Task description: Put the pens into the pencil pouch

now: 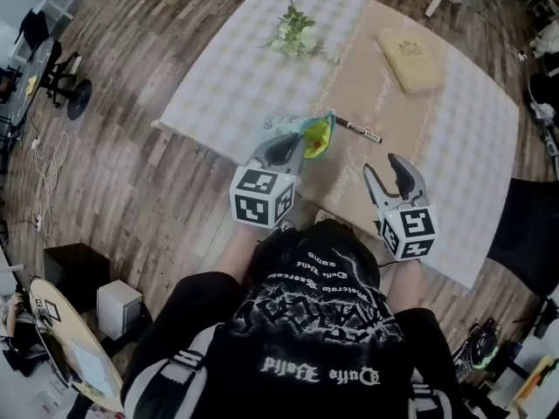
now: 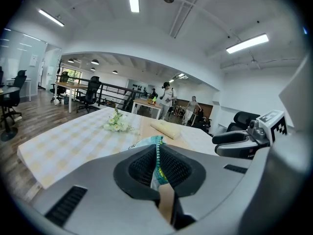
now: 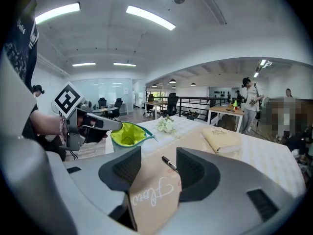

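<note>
One pen [image 1: 358, 130] left on the table [image 1: 218, 94]. It is black with a white band and lies flat on the tan runner [image 1: 367, 77], just right of the pencil pouch [image 1: 314, 135] and apart from it.

Right gripper [image 1: 382, 166]: jaws spread wide, nothing between the pads. It sits nearer the person than the pen and well short of it. In the right gripper view the pen [image 3: 169, 163] shows beyond the gap between the jaws, a little toward the right one, with only bare runner between.

Left gripper [image 1: 293, 147]: jaws pressed together on the pouch's teal zip edge [image 2: 156, 148], pinching the fabric. This holds the mouth up and open, facing the pen. From the right gripper view, the pouch [image 3: 128, 135] shows a yellow-green lining. Contents cannot be made out.

Around:
- A small bunch of white flowers [image 1: 294, 33] lies at the far side of the checked cloth [image 1: 236, 77].
- A beige folded cloth [image 1: 410, 59] lies on the runner beyond the pen, well apart from it.
</note>
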{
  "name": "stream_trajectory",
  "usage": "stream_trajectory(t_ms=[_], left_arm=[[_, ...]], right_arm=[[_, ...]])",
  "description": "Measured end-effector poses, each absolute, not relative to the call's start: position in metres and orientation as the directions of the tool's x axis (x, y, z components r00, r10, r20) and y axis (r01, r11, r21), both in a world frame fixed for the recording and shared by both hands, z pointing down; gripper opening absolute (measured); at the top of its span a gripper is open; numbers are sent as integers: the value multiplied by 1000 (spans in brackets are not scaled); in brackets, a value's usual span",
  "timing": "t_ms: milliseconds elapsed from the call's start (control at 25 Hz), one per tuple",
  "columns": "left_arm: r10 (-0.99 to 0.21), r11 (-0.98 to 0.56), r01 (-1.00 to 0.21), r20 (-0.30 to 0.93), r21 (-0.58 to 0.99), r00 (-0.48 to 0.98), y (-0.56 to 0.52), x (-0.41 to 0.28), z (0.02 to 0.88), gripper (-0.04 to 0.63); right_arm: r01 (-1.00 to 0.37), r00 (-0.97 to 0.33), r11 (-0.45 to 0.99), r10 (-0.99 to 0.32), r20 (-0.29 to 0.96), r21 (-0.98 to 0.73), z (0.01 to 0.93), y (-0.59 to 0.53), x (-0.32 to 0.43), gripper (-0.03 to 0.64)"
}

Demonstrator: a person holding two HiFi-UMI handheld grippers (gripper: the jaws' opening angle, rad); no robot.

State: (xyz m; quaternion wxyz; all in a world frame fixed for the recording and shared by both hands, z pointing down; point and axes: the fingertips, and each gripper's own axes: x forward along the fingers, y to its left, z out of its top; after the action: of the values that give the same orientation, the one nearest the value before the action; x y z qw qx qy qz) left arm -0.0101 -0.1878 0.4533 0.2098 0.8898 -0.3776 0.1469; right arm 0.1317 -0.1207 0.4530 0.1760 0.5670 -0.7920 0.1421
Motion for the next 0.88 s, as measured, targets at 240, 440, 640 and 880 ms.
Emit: stream_trajectory(t_ms=[240, 440, 640, 880], left_arm=[[-616, -630, -734, 412, 255, 672, -189, -14, 451, 35], [-626, -627, -737, 400, 253, 670, -190, -15, 451, 35], [-636, -616, -745, 396, 255, 662, -193, -16, 450, 35], [-655, -595, -764, 401, 247, 640, -196, -18, 450, 35]], right_arm=[[-960, -254, 280, -836, 486, -20, 470, -115, 147, 235], [-953, -272, 299, -795, 542, -39, 499, -123, 159, 232], [-947, -270, 320, -756, 597, -22, 523, -142, 169, 224], [-928, -304, 371, -692, 655, -38, 550, -165, 179, 232]])
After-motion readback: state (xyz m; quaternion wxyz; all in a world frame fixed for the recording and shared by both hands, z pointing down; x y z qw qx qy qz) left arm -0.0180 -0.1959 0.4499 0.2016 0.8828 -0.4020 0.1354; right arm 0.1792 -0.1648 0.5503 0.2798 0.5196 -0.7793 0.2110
